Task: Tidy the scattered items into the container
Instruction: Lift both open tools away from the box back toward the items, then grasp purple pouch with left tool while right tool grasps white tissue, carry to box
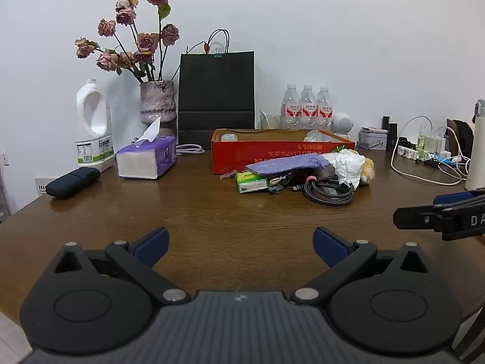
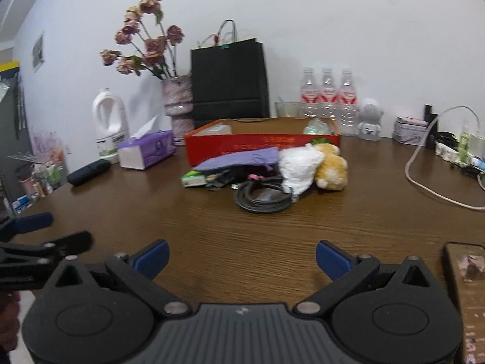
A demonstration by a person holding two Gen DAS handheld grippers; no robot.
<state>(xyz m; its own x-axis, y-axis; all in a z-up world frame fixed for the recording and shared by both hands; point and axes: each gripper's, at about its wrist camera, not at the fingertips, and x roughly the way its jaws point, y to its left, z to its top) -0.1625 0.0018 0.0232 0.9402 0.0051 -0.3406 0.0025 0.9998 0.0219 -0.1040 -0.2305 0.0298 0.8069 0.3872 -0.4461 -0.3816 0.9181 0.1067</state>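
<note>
Left wrist view: we have the left claw (image 1: 241, 247) spread wide and empty, low over the table (image 1: 197, 212). The red box (image 1: 282, 148) sits at the back, a couple of things already inside, hard to identify. Still out, just in front of it: purple pouch (image 1: 288, 162), green tissue pack (image 1: 251, 181), coiled cable (image 1: 329, 191), crumpled white paper (image 1: 350, 165)

Right wrist view: our right claw (image 2: 242, 259) is likewise released, holding nothing. The plush toy (image 2: 332, 166) lies beside the paper. Blurry; small bits under the pouch unreadable, so most of the tidying is left
</note>
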